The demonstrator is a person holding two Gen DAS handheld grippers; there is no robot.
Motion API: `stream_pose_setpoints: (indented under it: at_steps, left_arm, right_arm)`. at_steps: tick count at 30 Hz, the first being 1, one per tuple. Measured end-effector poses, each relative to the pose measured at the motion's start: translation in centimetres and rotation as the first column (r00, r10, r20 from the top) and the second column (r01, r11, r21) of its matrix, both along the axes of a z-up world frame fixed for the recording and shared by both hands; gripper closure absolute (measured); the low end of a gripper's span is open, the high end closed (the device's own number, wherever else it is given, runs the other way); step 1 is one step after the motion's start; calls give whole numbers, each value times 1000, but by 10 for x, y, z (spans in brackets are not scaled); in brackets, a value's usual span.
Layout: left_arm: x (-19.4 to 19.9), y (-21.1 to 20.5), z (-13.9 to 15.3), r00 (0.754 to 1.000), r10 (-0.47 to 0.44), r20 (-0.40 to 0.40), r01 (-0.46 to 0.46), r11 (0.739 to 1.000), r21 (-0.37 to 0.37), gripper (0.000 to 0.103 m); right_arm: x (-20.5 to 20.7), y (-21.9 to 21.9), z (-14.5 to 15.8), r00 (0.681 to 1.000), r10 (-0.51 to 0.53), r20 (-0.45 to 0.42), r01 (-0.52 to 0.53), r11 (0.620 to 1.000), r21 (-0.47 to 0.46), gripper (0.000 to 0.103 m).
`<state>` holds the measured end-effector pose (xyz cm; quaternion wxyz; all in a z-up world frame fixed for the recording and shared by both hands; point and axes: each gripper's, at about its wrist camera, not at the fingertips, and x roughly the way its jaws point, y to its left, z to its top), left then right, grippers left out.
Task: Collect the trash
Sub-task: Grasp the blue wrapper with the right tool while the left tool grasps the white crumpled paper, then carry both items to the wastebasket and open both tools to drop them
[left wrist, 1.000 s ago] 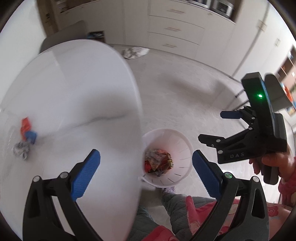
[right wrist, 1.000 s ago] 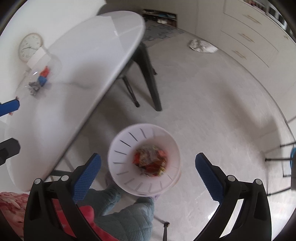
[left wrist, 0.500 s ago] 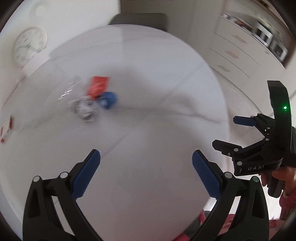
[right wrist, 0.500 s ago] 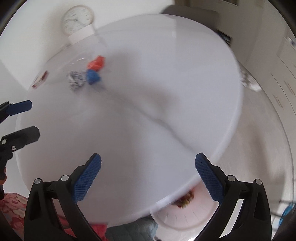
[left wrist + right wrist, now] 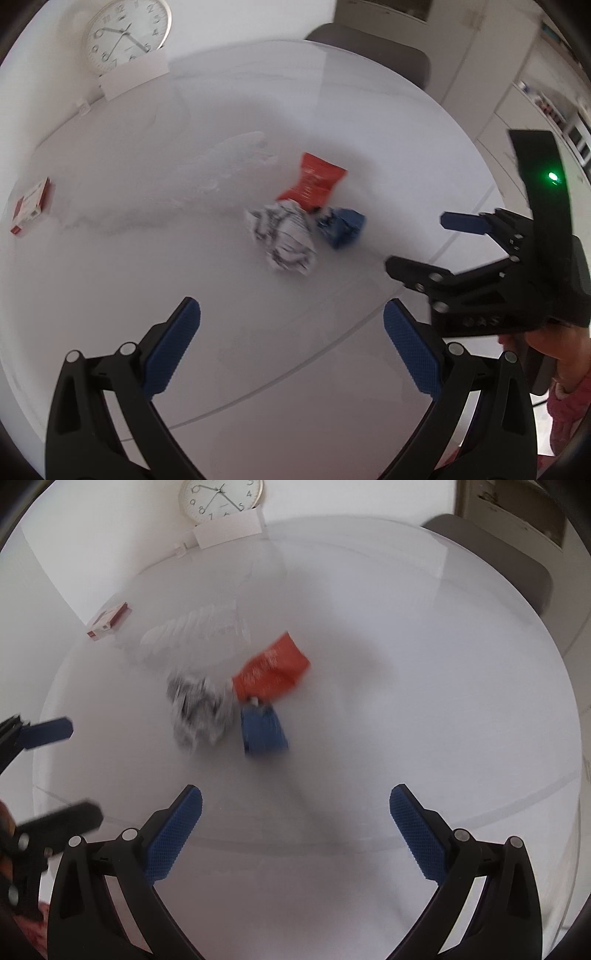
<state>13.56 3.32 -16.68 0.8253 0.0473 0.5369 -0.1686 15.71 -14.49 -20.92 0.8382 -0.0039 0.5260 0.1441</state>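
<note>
Three pieces of trash lie together on the round white table (image 5: 147,184): a crumpled printed paper ball (image 5: 283,236), a red wrapper (image 5: 313,181) behind it, and a blue wrapper (image 5: 341,226) to its right. The right wrist view shows the same paper ball (image 5: 199,710), red wrapper (image 5: 273,670) and blue wrapper (image 5: 264,731), blurred. My left gripper (image 5: 291,343) is open, short of the paper ball, nothing between its fingers. My right gripper (image 5: 295,830) is open too, short of the blue wrapper; in the left wrist view the right gripper (image 5: 424,243) is beside the trash.
A small red and white box (image 5: 31,205) lies near the table's left edge. A white card (image 5: 135,75) and a wall clock (image 5: 129,31) stand at the back. A grey chair back (image 5: 373,51) rises behind the table. A clear plastic sheet (image 5: 236,162) lies behind the trash.
Both grippers have swung up from the white bin on the floor to over the table and closed in on the trash pile. Both stayed open.
</note>
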Motion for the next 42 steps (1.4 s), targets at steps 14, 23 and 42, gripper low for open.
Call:
stream_pose_setpoints:
  at_steps: [14,23,42]
  left_arm:
    - [35,11,-24,994,106,-35,-108,994,-30,8]
    - [58,-30,-53,997,50,-53,-50,999,-6,8]
    - [31,-59,-34,998,-24,-60,25,1000,12,62]
  right_arm:
    - [37,18,-29,991,108,-78,-108,994,8,72]
    - [23,-17,-11,997,32,-74,-29,999,37,72]
    - [-57,-84,24,979,-200,-31,201,976,78,71]
